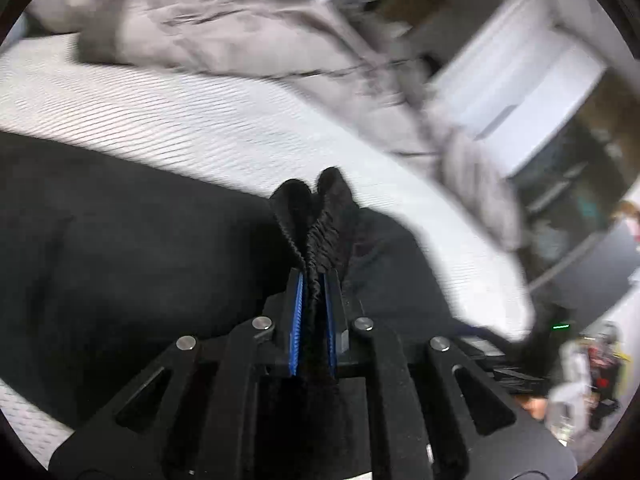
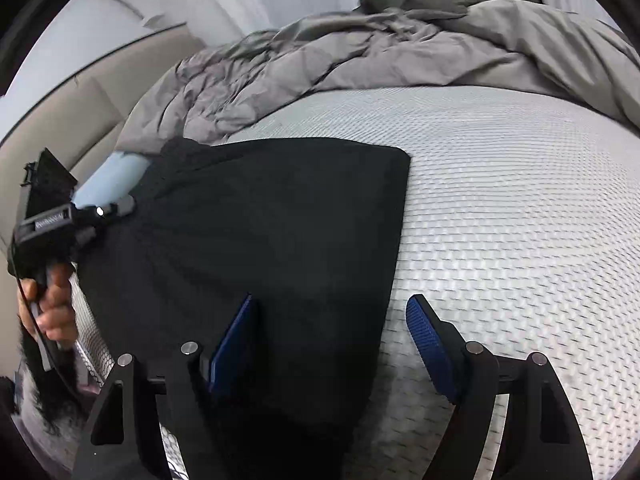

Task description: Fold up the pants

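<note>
Black pants (image 2: 272, 232) lie spread on a white textured mattress (image 2: 500, 208). My left gripper (image 1: 314, 280) is shut on a bunched black edge of the pants (image 1: 316, 216), which sticks out past its blue pads. The same gripper shows in the right wrist view (image 2: 116, 210) at the pants' left edge, held by a hand. My right gripper (image 2: 332, 312) is open; its left finger (image 2: 236, 332) is over the pants, its right finger (image 2: 428, 336) over bare mattress, with the pants' right edge between them.
A crumpled grey duvet (image 2: 380, 52) is heaped along the far side of the bed, also in the left wrist view (image 1: 224, 28). A beige headboard or wall panel (image 2: 60, 132) is at the left. Shelving and room clutter (image 1: 580, 208) lie past the bed edge.
</note>
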A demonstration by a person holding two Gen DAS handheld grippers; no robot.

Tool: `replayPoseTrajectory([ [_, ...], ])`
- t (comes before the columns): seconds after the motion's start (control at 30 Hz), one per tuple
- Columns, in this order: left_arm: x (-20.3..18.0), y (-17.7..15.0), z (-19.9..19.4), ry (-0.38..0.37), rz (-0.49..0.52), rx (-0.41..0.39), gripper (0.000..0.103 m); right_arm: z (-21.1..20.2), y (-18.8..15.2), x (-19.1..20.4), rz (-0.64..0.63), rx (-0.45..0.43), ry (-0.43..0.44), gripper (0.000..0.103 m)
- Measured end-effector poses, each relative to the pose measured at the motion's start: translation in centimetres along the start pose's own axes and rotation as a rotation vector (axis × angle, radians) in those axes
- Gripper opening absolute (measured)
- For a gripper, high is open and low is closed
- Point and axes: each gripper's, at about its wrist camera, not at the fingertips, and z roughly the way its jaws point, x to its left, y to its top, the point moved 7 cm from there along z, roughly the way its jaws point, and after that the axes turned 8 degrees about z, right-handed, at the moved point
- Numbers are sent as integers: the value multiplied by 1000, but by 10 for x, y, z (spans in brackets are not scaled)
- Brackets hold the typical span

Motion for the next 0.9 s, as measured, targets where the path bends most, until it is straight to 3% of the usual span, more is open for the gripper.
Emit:
replayPoseTrajectory([
  [0.1, 24, -16, 15, 22, -28, 61, 12, 21, -2, 17, -39, 41, 0, 79],
  [0.3, 31, -17, 2, 33, 15, 68, 16, 29, -4, 23, -34, 63, -11, 79],
  [0.47, 28, -8, -22, 19, 0, 8, 16, 20, -7, 7, 0, 64, -21, 79],
  [0.57, 19, -1, -47, 48, 34, -59, 18, 10, -11, -1, 21, 75, -1, 79],
  [0.73, -19, -3, -58, 29, 126, -92, 42, -12, -29, -5, 55, 113, 121, 79],
  [0.8, -40, -11, -46, 3, 151, -55, 43, -18, -39, -1, 61, 123, 191, 77],
  [0.9, -76, -25, -22, -38, 211, 19, 43, -20, -52, 4, 100, 159, 287, 43],
])
